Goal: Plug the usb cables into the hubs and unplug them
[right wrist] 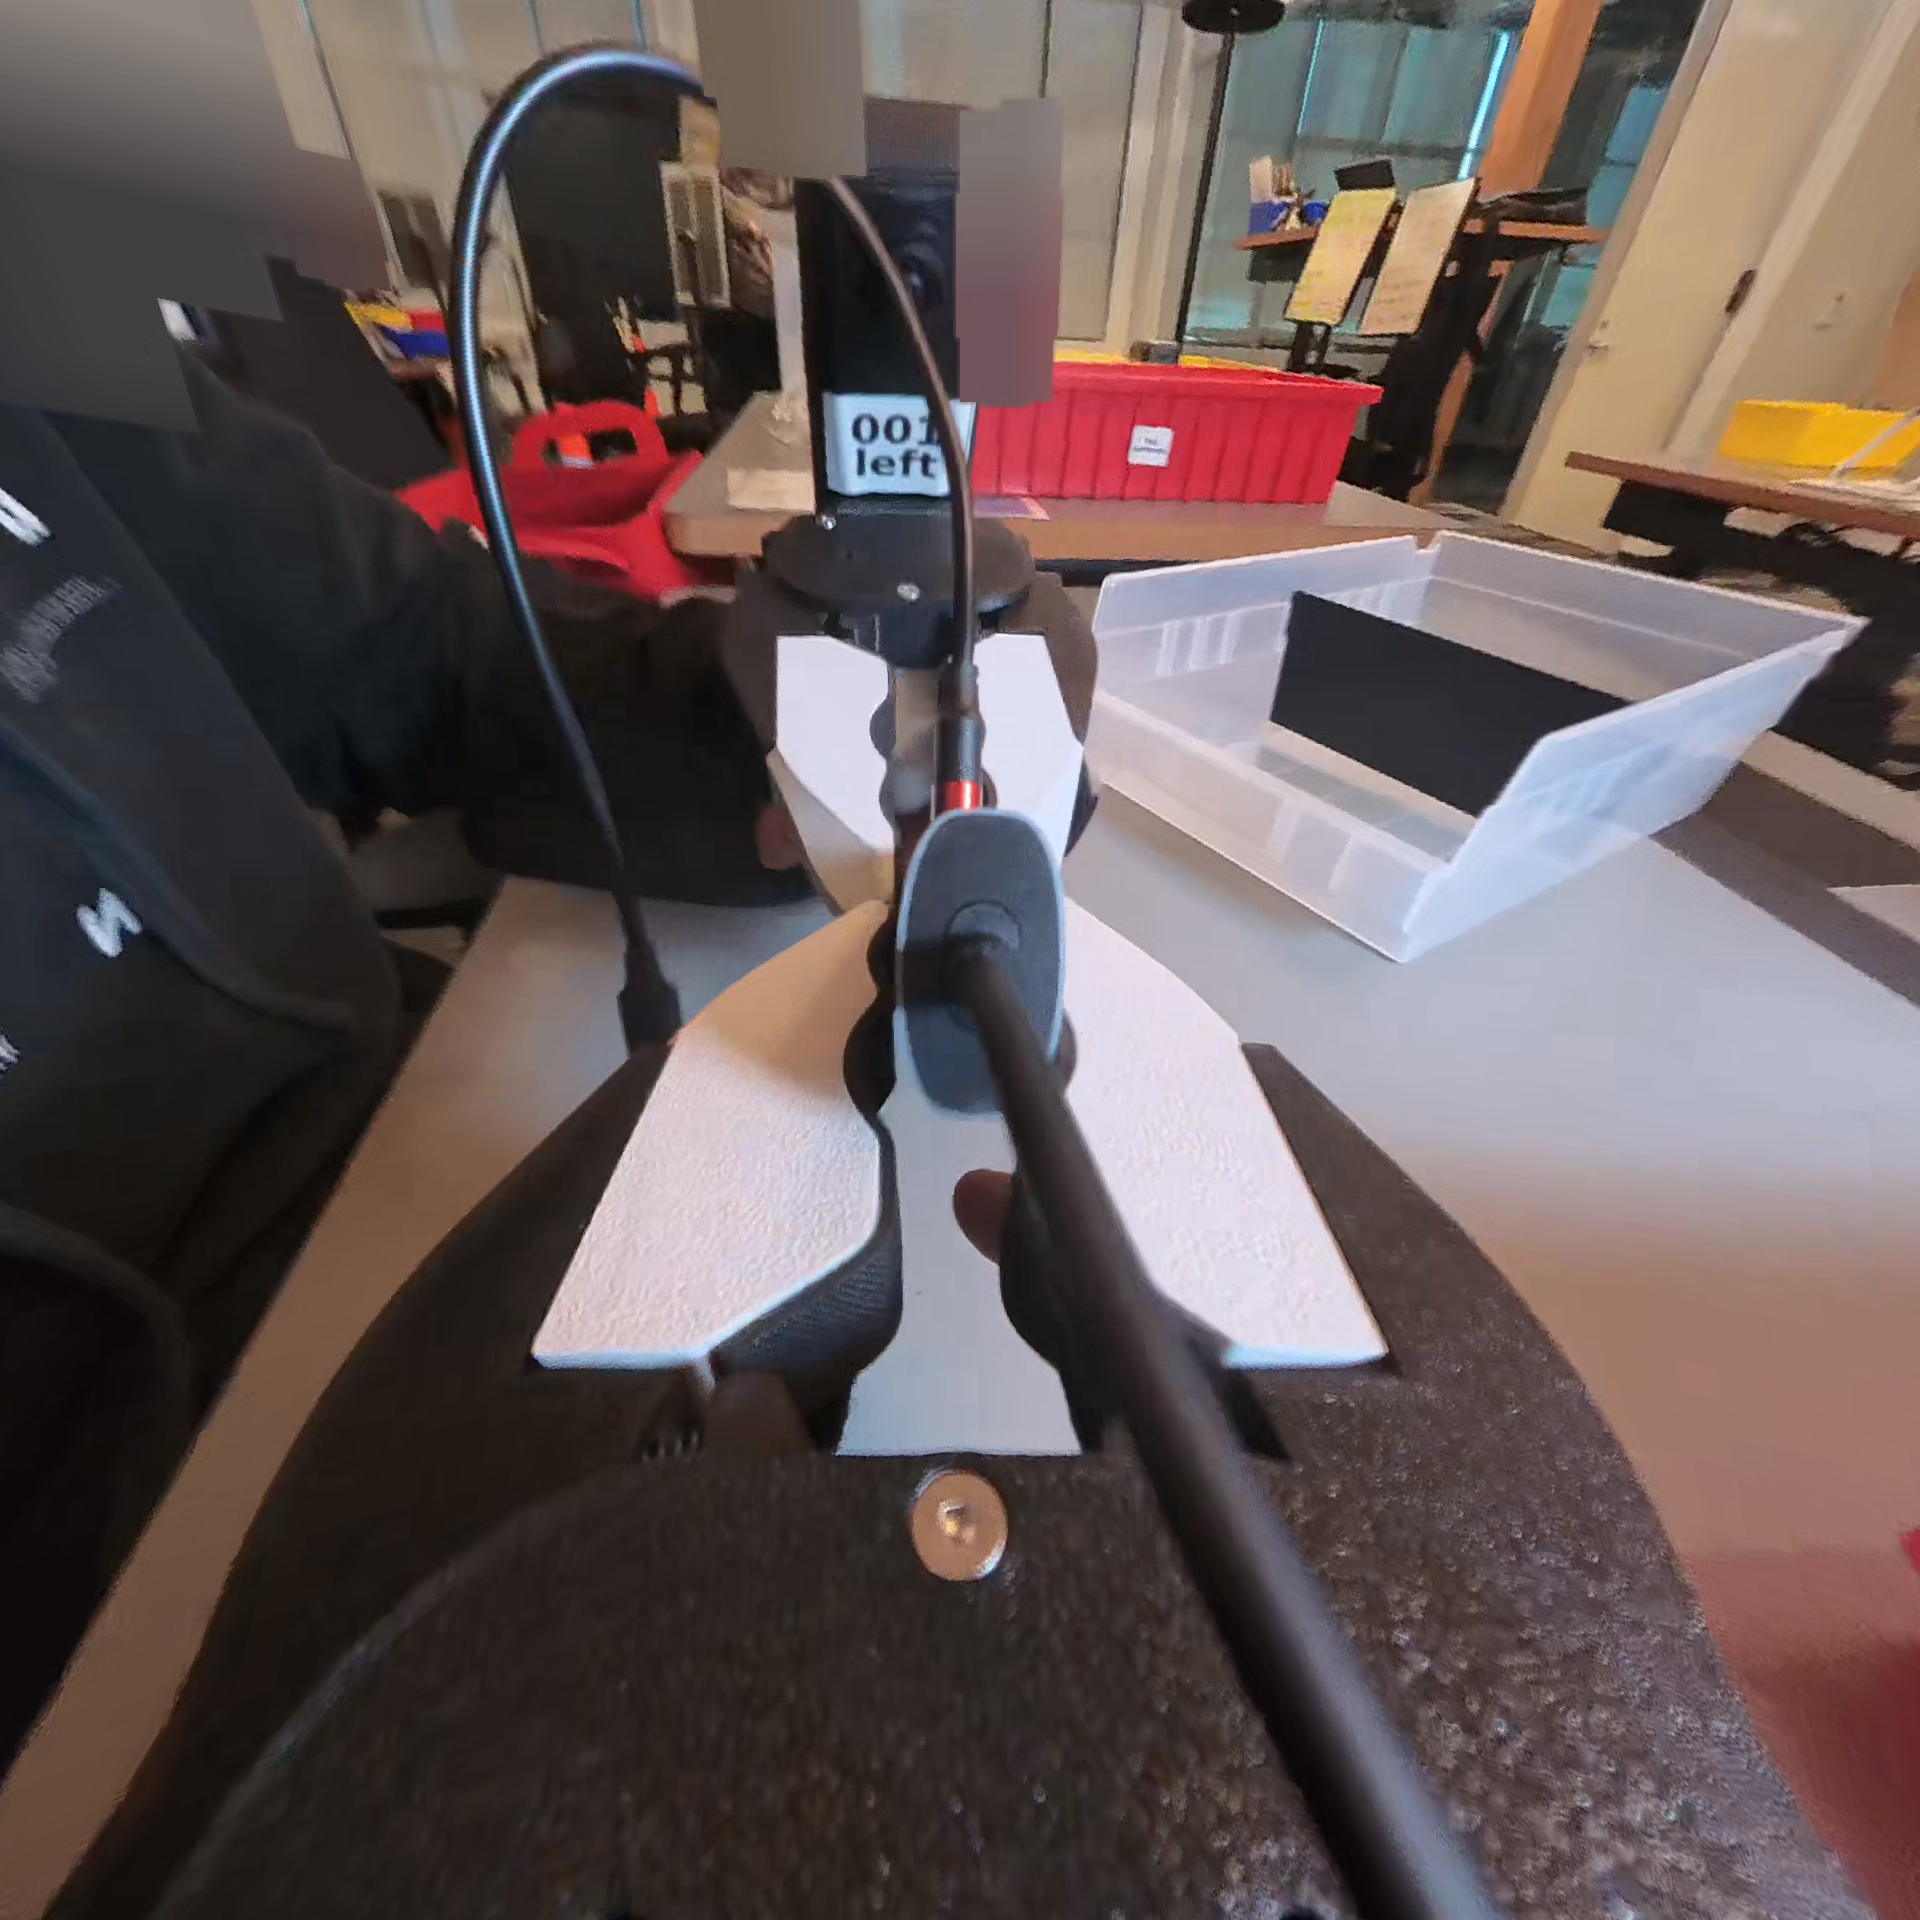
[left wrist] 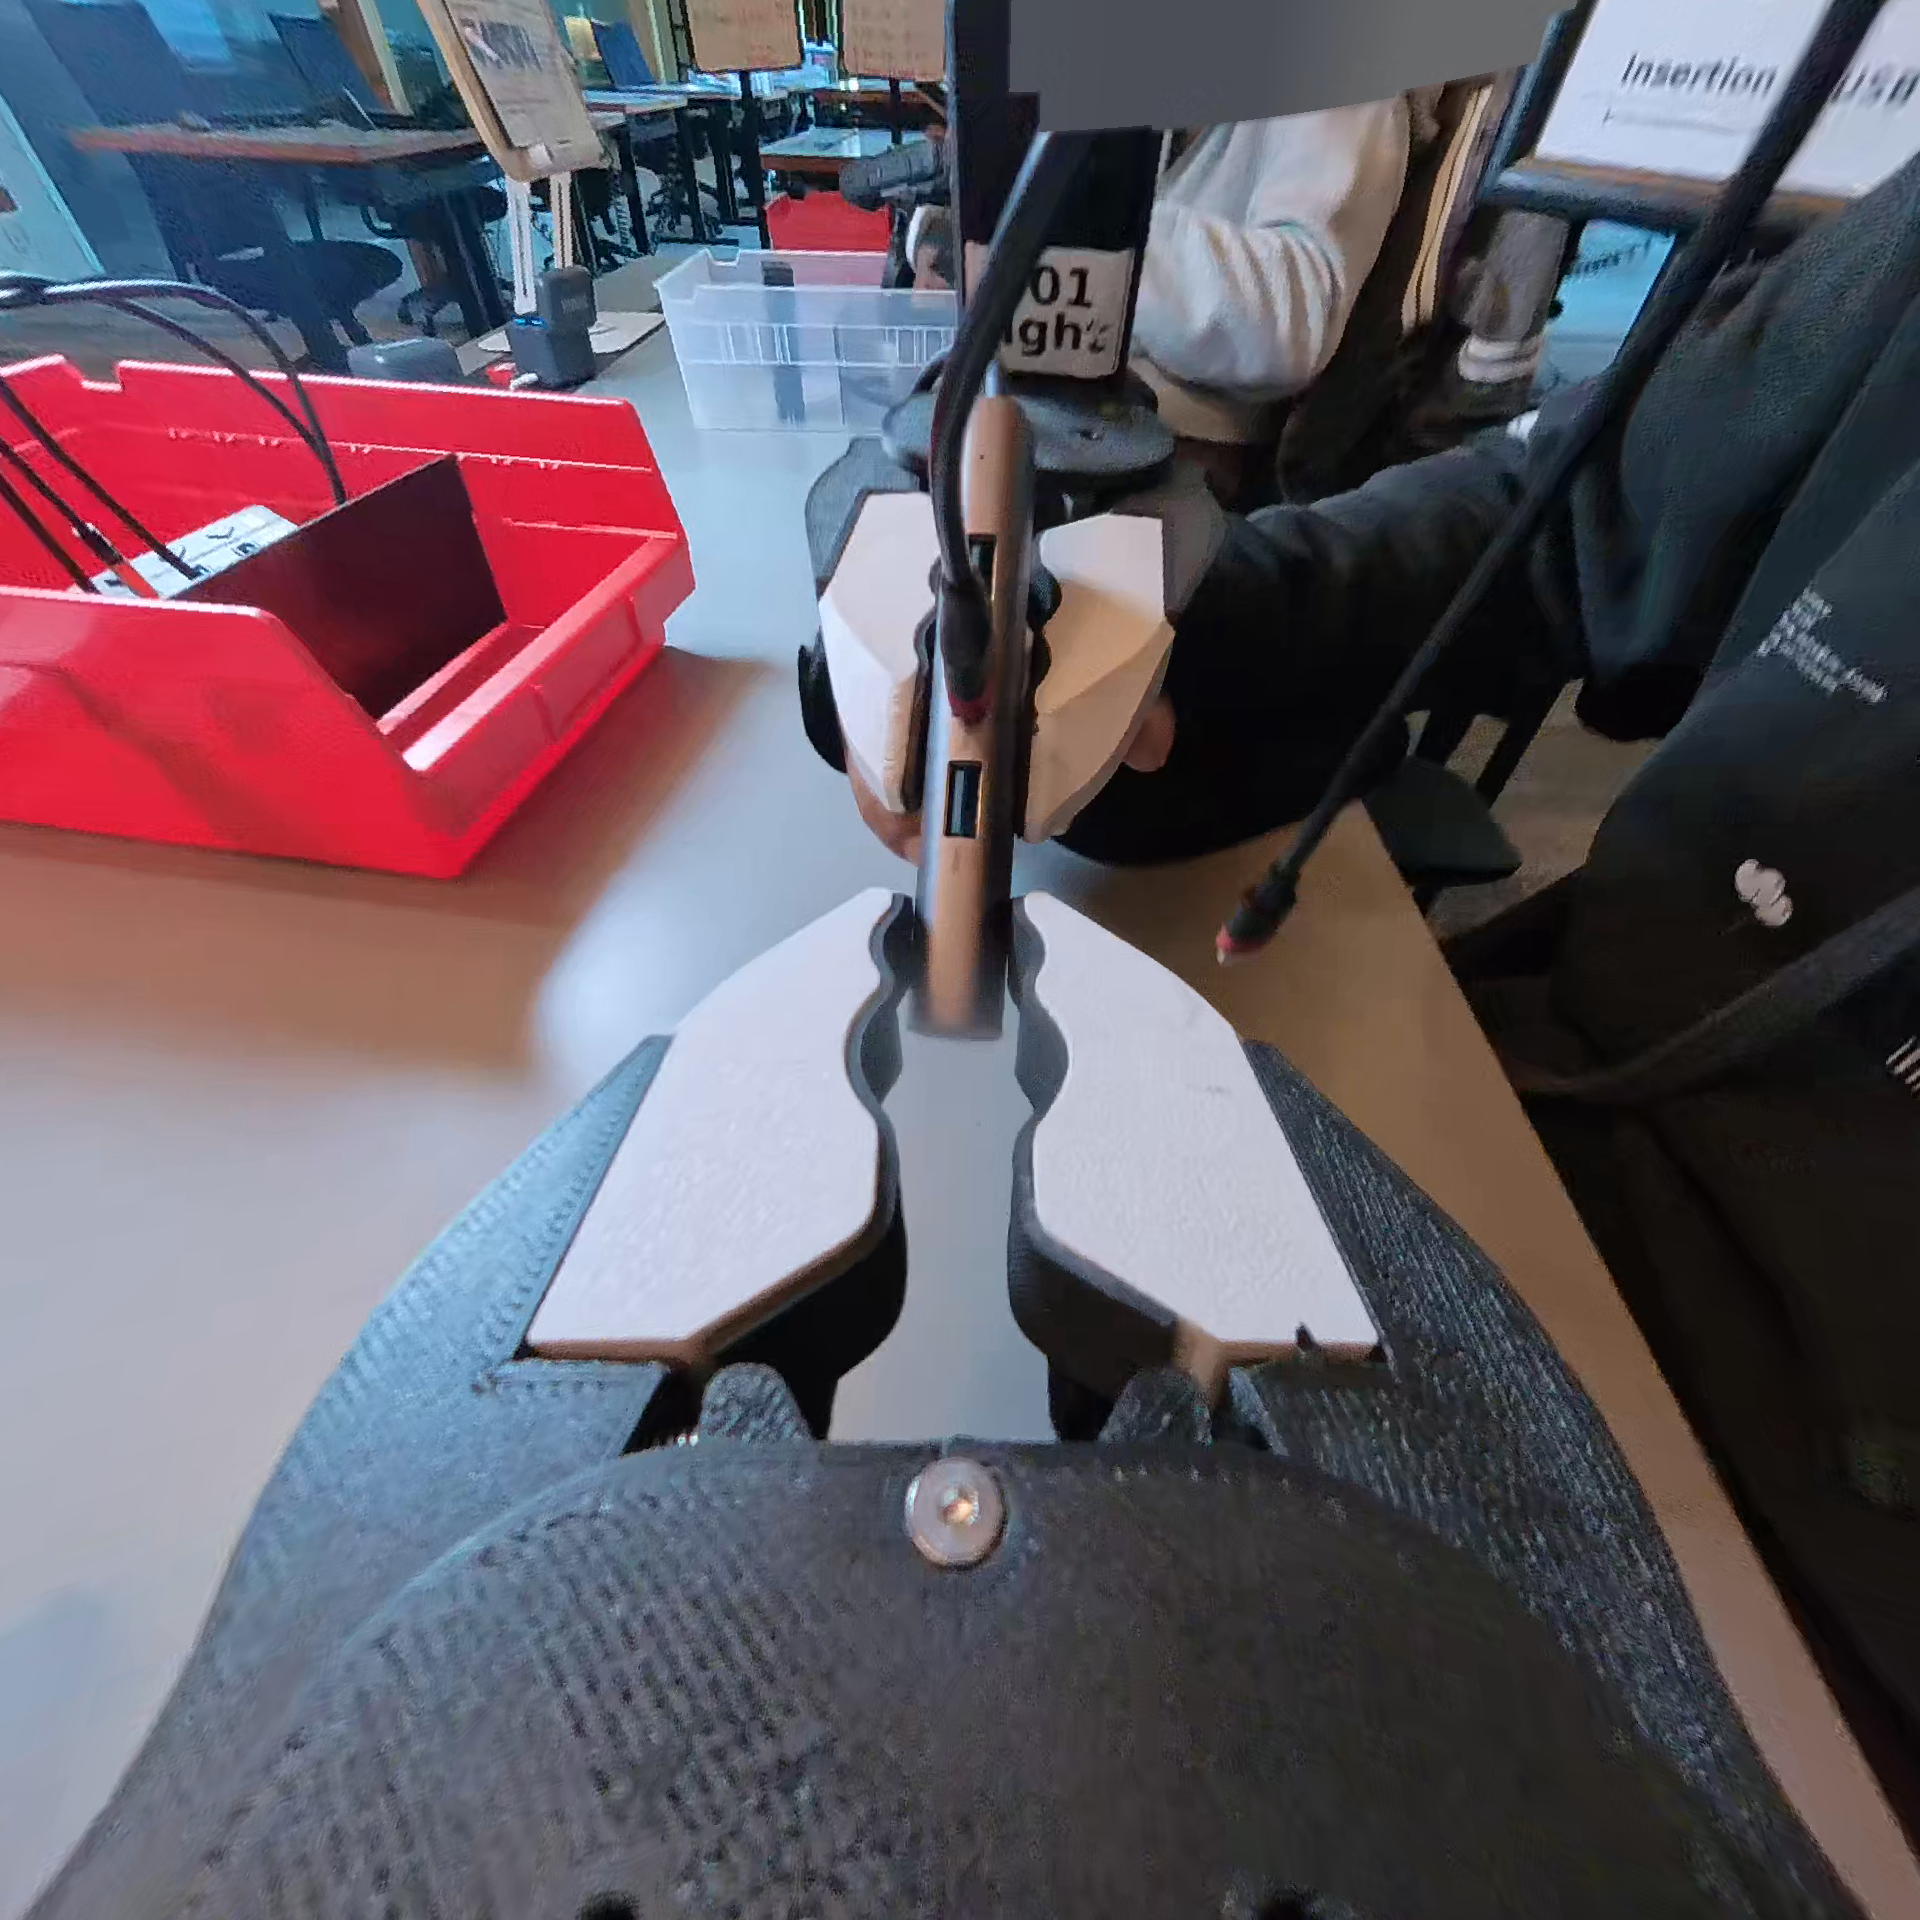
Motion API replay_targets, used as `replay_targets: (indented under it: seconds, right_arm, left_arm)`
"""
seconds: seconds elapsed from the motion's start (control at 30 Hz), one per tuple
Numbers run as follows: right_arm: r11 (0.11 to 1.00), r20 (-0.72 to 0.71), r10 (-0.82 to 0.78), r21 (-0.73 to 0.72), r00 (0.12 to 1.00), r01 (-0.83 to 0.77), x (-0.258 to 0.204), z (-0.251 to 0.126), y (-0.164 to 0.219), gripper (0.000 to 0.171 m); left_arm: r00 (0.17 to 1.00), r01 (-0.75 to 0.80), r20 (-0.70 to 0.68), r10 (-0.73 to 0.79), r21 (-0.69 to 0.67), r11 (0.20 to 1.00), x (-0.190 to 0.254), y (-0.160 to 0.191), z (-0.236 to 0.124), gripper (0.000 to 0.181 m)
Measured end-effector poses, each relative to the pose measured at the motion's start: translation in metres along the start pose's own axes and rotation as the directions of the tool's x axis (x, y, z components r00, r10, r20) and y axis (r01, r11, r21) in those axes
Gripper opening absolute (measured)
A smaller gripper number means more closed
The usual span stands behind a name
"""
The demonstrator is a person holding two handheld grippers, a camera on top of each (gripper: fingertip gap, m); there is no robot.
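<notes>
Hiding most of the port row, the right gripper pinches the far end of the grey hub. The left gripper pinches its near end, so both face each other above the table. One red-tipped plug sits in the hub; another cable hangs loose nearby.

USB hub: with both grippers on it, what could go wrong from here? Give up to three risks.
1. The left gripper pinches only the very end of the USB hub, so a pull might slip it free.
2. The inserted plug lies between the jaws of the right gripper. Squeezing there may strain it.
3. A loose plug dangles near the table edge and could snag.
</notes>
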State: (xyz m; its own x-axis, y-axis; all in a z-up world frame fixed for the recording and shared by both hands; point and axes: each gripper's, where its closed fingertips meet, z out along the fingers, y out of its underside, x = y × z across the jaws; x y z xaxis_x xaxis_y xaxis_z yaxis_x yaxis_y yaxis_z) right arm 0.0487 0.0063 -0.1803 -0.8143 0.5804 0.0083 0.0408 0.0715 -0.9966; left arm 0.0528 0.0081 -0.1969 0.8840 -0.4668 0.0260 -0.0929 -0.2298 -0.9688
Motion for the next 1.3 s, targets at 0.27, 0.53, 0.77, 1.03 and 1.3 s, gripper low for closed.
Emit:
replay_targets:
  seconds: [0.27, 0.53, 0.77, 1.03, 1.3]
  right_arm:
    - [0.926, -0.013, 0.367, 0.098, 0.930, -0.364, 0.036, -0.016, -0.010, 0.042]
    - [0.982, -0.112, 0.187, 0.007, 0.976, -0.187, 0.046, -0.038, -0.043, 0.016]
    - [0.938, -0.578, -0.183, -0.345, 0.795, -0.035, 0.182, -0.130, -0.123, 0.016]
    - [0.297, -0.466, -0.737, -0.874, 0.489, -0.384, 0.339, -0.235, -0.079, 0.016]
    - [0.094, -0.377, -0.490, -0.919, 0.786, -0.382, 0.359, -0.187, 0.022, 0.017]
  left_arm:
    - [0.955, 0.295, -0.029, -0.294, 0.107, 0.949, -0.027, -0.006, -0.015, 0.018]
    - [0.945, 0.311, 0.039, -0.324, 0.194, 0.930, -0.042, -0.013, -0.018, 0.025]
    - [0.910, 0.242, 0.285, -0.300, 0.221, 0.945, -0.086, -0.006, -0.048, 0.043]
    - [0.919, 0.216, 0.304, -0.252, 0.147, 0.965, -0.081, 0.009, -0.034, 0.038]
    - [0.924, 0.187, 0.324, -0.200, 0.071, 0.980, -0.079, 0.022, -0.027, 0.036]
